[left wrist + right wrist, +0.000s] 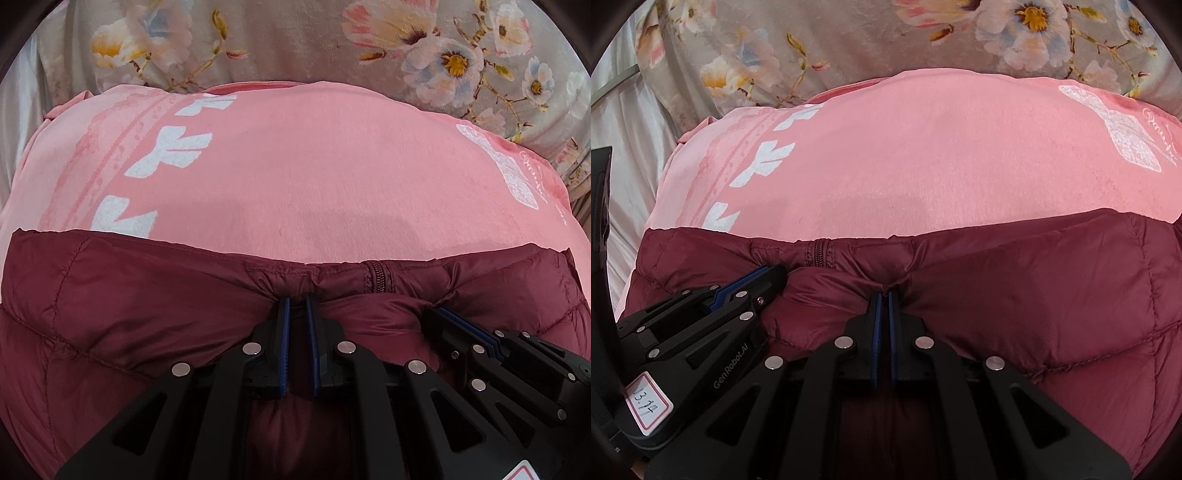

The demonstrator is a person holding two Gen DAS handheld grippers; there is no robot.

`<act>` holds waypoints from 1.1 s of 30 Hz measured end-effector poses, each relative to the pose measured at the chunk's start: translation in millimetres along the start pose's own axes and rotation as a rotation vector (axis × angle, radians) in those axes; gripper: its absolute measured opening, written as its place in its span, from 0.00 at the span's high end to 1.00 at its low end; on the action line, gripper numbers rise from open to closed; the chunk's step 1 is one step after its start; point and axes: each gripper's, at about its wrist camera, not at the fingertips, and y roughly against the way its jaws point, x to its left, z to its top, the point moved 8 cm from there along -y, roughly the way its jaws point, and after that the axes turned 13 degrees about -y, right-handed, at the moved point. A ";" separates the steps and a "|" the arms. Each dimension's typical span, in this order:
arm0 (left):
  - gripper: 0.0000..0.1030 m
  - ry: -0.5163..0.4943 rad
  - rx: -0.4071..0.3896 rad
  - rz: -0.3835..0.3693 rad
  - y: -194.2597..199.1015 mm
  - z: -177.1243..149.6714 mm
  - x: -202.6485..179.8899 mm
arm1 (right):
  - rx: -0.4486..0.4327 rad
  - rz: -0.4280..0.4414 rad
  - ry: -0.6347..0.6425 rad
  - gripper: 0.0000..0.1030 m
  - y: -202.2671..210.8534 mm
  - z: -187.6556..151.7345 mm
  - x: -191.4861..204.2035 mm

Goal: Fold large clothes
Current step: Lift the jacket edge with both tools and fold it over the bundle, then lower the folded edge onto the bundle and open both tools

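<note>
Maroon jacket [129, 314], lower frame: quilted synthetic cloth w/ slight sheen, stitched seams. Pink garment [314, 177], centre: soft matt knit, white print looks chalky and cracked. Floral bedsheet [295, 48], top: smooth matt cloth. Left tongs [297, 301]: matt black plastic, shiny metal rivets, ribbed blue pads.

From my seat I count: two grippers, left gripper [298, 301] and right gripper [885, 295]; one maroon puffer jacket [147, 295] under both claws; one pink shirt [314, 166] ahead of claws; one floral sheet [295, 44] beyond.
</note>
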 end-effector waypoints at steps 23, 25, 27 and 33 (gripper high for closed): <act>0.67 0.230 0.026 -0.058 146.3 -105.6 67.0 | 0.081 0.077 0.016 0.93 106.8 -96.3 30.8; 0.67 0.293 0.038 -0.051 161.6 -130.2 81.7 | 0.094 0.069 0.047 0.93 111.6 -117.8 38.2; 0.67 0.375 0.047 -0.044 176.6 -156.8 98.8 | 0.095 0.057 0.067 0.93 112.9 -129.5 43.5; 0.67 0.543 0.072 -0.046 185.0 -200.4 132.3 | 0.082 0.026 0.079 0.93 107.1 -142.9 45.6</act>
